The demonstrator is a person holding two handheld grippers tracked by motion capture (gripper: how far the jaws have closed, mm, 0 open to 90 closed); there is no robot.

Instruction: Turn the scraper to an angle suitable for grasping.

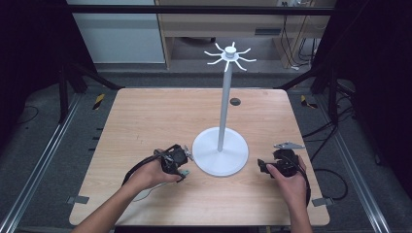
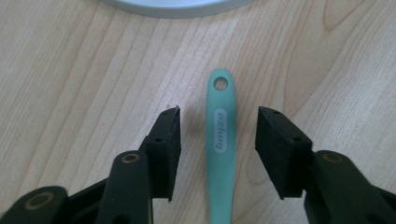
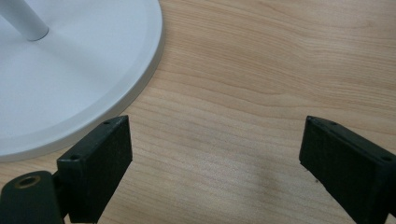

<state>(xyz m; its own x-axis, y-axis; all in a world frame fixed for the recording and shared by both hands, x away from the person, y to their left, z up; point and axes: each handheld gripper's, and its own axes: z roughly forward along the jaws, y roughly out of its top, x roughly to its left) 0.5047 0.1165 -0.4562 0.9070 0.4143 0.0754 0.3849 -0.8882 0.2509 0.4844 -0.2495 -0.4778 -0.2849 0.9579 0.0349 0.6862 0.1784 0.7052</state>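
Note:
A white stand (image 1: 222,104) with a round base (image 1: 214,165) and hooked arms at its top (image 1: 230,55) rises from the middle of the wooden table (image 1: 160,116). A teal handle (image 2: 220,140) with a hole at its end lies flat on the wood, a small tip of it showing in the high view (image 1: 186,172). My left gripper (image 2: 219,128) is open, its jaws on either side of the handle without touching it; it sits just left of the base (image 1: 180,162). My right gripper (image 3: 215,154) is open over bare wood, right of the base (image 1: 264,166).
The stand's base edge (image 3: 140,88) lies close to the right gripper's left jaw and just ahead of the left gripper (image 2: 173,7). A dark round hole (image 1: 235,101) sits in the table's far side. Black frame posts stand at both sides.

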